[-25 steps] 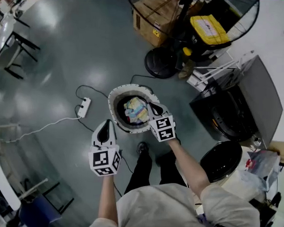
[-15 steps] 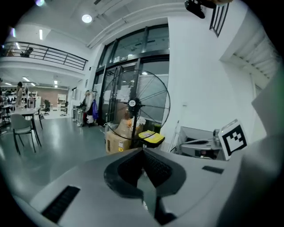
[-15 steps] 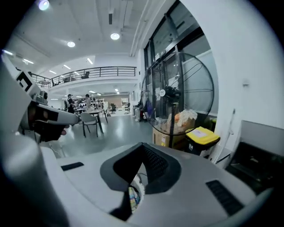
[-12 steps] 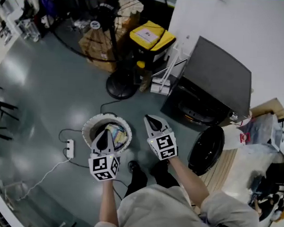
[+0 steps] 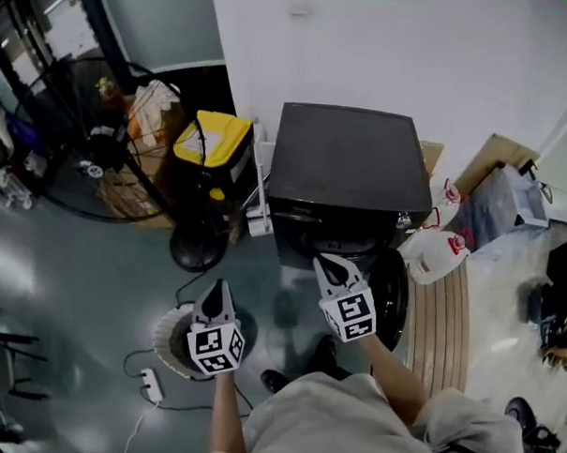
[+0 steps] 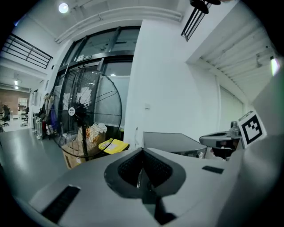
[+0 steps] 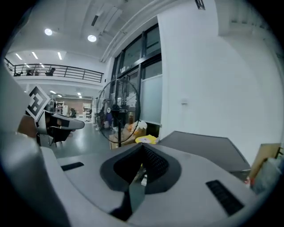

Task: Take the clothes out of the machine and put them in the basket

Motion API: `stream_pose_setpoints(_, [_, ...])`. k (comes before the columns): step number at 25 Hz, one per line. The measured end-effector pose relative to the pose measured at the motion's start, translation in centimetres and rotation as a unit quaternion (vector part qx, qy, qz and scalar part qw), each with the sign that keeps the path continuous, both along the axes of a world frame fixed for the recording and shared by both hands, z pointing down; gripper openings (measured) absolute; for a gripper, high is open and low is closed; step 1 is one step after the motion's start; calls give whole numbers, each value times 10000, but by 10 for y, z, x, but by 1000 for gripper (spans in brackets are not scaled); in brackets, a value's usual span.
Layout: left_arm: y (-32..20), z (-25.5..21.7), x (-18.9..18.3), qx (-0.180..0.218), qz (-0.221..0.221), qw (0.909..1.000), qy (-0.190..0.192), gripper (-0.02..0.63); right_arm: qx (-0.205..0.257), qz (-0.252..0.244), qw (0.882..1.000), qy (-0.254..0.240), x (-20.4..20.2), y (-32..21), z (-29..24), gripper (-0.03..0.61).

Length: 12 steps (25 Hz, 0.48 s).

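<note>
Beneath the left gripper [image 5: 217,289] sits the round basket [image 5: 162,343], contents hidden.

A large black wire-caged floor fan [image 5: 81,137] stands on the glossy grey floor [image 5: 38,266] near its wall edge, just beside a yellow-lidded black box [image 5: 210,141]. A white power strip [image 5: 152,386] lies on open floor, and two white plastic jugs [image 5: 439,253] rest by a pale wooden slatted board [image 5: 441,322]
</note>
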<state>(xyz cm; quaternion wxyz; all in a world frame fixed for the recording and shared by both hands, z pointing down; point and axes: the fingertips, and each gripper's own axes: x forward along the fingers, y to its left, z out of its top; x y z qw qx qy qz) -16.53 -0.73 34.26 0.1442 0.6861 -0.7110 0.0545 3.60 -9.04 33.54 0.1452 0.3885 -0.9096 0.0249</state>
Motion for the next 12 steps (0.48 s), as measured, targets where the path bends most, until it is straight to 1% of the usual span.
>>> stream_pose_setpoints(3, [-20,-13,23,82,185,9997,-108,18,45,457,9989,-76,51,-13,-8,21])
stream_pose_setpoints(7, [-38,-19,45,163,348,9990,-207,18,75,875,9961,-61,103,-23,-11,21])
stream_pose_setpoints(9, [-45,-21,53,181,402,9987,-253,18,95,1040,9945,-60,123,-29,-13,21])
stream_pose_setpoints(12, [-50,-22,62,164,439,9984,-304,18,116,1182,9929,-63,143,-35,-15,21])
